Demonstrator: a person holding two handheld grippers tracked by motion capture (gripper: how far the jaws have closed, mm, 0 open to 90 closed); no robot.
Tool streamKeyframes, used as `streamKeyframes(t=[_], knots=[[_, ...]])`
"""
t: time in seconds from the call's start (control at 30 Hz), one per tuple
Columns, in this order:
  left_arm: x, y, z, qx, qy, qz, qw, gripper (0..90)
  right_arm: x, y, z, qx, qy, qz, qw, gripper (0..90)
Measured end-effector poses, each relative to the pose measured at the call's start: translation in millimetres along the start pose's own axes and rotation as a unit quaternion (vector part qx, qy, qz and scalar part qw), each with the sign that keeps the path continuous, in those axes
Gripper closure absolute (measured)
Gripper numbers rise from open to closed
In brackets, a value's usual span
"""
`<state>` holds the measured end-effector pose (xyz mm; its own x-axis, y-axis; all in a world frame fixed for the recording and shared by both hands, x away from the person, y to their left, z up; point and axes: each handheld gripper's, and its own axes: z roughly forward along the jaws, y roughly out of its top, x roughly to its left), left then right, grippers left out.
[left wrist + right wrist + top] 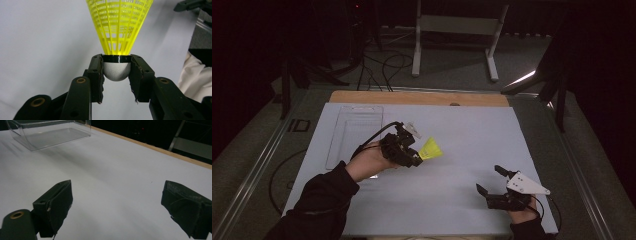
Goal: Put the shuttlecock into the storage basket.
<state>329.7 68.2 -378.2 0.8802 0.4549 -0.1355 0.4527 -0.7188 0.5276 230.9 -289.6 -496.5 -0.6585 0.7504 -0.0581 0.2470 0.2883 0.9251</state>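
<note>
A yellow plastic shuttlecock [431,148] with a white rounded cork [116,71] is held above the white table. My left gripper [413,158] is shut on its cork end, and the yellow skirt [119,23] points away from the jaws. In the left gripper view my left gripper [116,75] has both pads pressed on the black band and cork. My right gripper [490,181] rests low near the table's front right, open, with nothing between its jaws. In its own view my right gripper [116,208] has its pads far apart over bare white table.
A clear plastic tray [354,134] lies on the white table sheet [472,135] at the back left, also the clear tray [50,133] in the right gripper view. A wooden table edge [419,97] runs along the back. Cables and a metal stand lie on the floor beyond.
</note>
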Motion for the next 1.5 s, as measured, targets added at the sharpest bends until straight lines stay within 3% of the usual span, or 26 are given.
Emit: streamKeyframes(t=[0.6, 0.8, 1.5], knots=[[27.1, -21.3, -39.6, -0.027, 0.043, -0.033, 0.9981, 65.7, 0.6, 0.1, 0.7, 0.0, -0.001, -0.001, 1.0, 9.9], [38.0, -33.0, -55.0, -0.039, 0.058, -0.051, 0.9963, 65.8, 0.5, -0.1, 1.1, 0.0, 0.0, 0.0, 1.0, 9.9], [61.4, -69.8, -85.4, -0.054, 0.092, -0.095, 0.9897, 65.7, 1.1, 0.1, 1.9, 0.003, 0.001, 0.0, 1.0, 9.9]])
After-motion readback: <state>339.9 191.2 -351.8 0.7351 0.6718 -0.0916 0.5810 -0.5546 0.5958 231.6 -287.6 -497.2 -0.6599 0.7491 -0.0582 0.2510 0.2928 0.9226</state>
